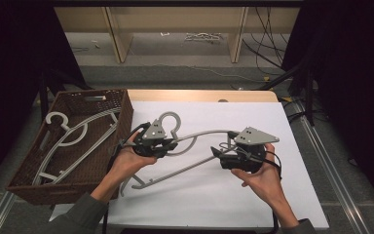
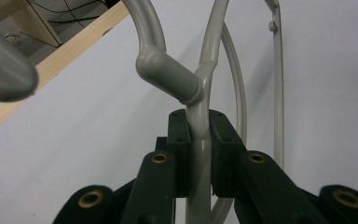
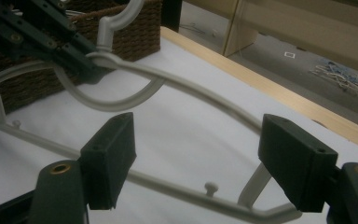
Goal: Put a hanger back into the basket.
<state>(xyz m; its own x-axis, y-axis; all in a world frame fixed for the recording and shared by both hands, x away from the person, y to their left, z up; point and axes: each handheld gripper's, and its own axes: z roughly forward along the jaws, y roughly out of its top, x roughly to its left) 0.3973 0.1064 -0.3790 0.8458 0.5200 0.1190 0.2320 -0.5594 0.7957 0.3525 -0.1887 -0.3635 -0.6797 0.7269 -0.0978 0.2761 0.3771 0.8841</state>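
White-covered counter (image 1: 214, 195), brown woven wicker basket (image 1: 29, 175) at left edge holding another hanger. Grey plastic clothes hanger (image 1: 195, 168) over counter centre, just beside basket. Left gripper (image 1: 161, 146): fingers (image 2: 179, 140) clamped on hanger neck below hook. Right gripper (image 1: 221, 155): fingers (image 3: 109, 156) apart, straddling hanger's end.

Even overhead light on the white tabletop (image 1: 214, 195); dark surroundings. Soft shadows. Near each claw, foreground slightly blurred.
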